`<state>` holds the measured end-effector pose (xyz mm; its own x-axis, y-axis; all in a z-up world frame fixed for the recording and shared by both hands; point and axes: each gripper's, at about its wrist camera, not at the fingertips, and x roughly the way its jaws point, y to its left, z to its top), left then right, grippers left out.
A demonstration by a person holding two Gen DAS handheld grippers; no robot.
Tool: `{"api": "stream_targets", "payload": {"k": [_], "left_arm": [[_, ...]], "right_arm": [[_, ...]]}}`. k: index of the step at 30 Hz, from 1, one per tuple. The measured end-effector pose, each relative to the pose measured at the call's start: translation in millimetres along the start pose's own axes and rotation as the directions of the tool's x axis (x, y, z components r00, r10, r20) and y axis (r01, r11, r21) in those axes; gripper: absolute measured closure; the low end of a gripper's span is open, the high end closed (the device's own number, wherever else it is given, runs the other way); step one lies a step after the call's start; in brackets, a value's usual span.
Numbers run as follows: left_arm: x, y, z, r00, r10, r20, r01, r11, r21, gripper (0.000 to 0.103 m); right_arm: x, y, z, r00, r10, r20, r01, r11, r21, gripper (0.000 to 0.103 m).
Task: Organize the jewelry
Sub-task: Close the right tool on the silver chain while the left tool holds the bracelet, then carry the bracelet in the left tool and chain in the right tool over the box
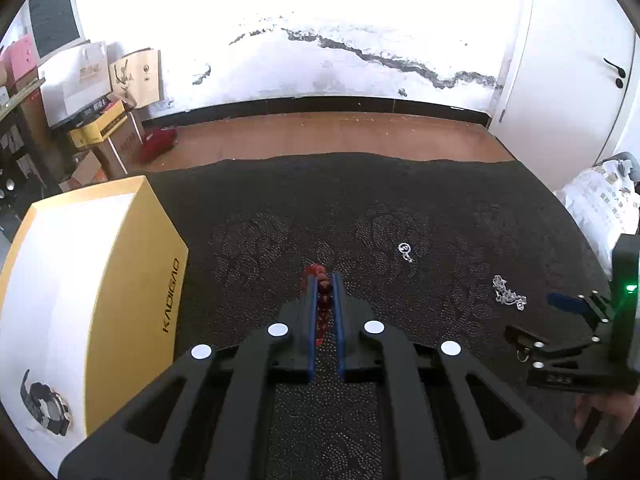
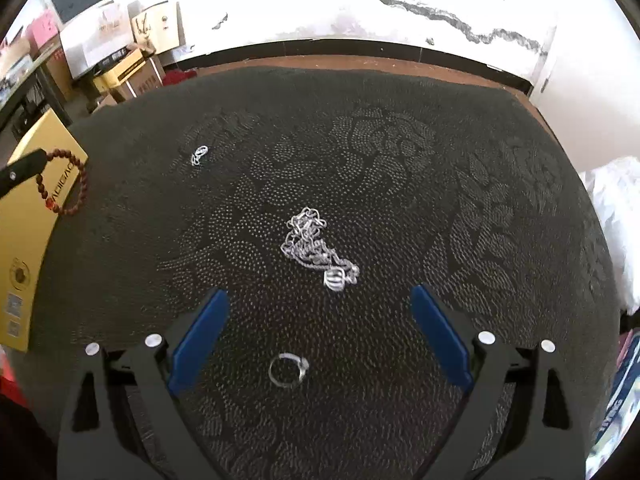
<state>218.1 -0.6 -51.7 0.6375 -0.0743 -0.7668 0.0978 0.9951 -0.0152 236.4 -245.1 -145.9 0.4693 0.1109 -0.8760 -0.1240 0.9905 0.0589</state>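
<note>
My left gripper is shut on a red-brown bead bracelet and holds it above the black mat, right of the yellow box. The bracelet hangs from the left gripper's fingertip in the right wrist view, in front of the box. A black watch lies on the box's white inside. My right gripper is open above the mat. A silver ring lies between its fingers. A silver chain necklace lies just beyond them. A small silver earring lies farther left.
The black beaded mat covers a wooden table. Cardboard boxes and bags are stacked at the far left against a white wall. A white patterned bag sits off the mat's right edge.
</note>
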Motion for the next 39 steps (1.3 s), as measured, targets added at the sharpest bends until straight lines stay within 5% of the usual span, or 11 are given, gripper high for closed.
{"api": "stream_targets", "payload": {"k": [5, 7, 9, 15, 25, 39], "left_arm": [[2.8, -1.4, -2.1, 1.000, -0.004, -0.012, 0.004, 1.000, 0.002, 0.096], [2.1, 0.5, -3.9, 1.000, -0.005, -0.013, 0.005, 1.000, 0.001, 0.096], [1.6, 2.0, -3.8, 1.000, -0.003, -0.015, 0.003, 1.000, 0.000, 0.096], [1.4, 2.4, -3.9, 1.000, 0.001, -0.022, -0.001, 1.000, -0.001, 0.096], [-3.1, 2.9, 0.2, 0.999, -0.012, -0.035, 0.012, 1.000, -0.005, 0.096], [-71.6, 32.7, 15.9, 0.996, -0.066, -0.059, 0.062, 0.995, -0.072, 0.096]], "right_arm": [[20.5, 9.2, 4.4, 1.000, -0.028, 0.002, 0.028, 0.999, -0.047, 0.013], [21.1, 6.5, 7.7, 1.000, -0.019, 0.004, 0.020, 0.999, -0.034, 0.021], [20.3, 4.2, 12.2, 1.000, -0.020, 0.012, 0.020, 0.999, -0.030, 0.046], [18.9, 12.9, 17.4, 1.000, 0.007, 0.006, -0.006, 0.998, -0.068, 0.092], [-8.9, 14.2, 25.3, 0.998, 0.030, 0.050, -0.028, 0.999, -0.039, 0.093], [-134.4, 69.3, 50.7, 0.987, 0.105, 0.119, -0.094, 0.991, -0.093, 0.093]]}}
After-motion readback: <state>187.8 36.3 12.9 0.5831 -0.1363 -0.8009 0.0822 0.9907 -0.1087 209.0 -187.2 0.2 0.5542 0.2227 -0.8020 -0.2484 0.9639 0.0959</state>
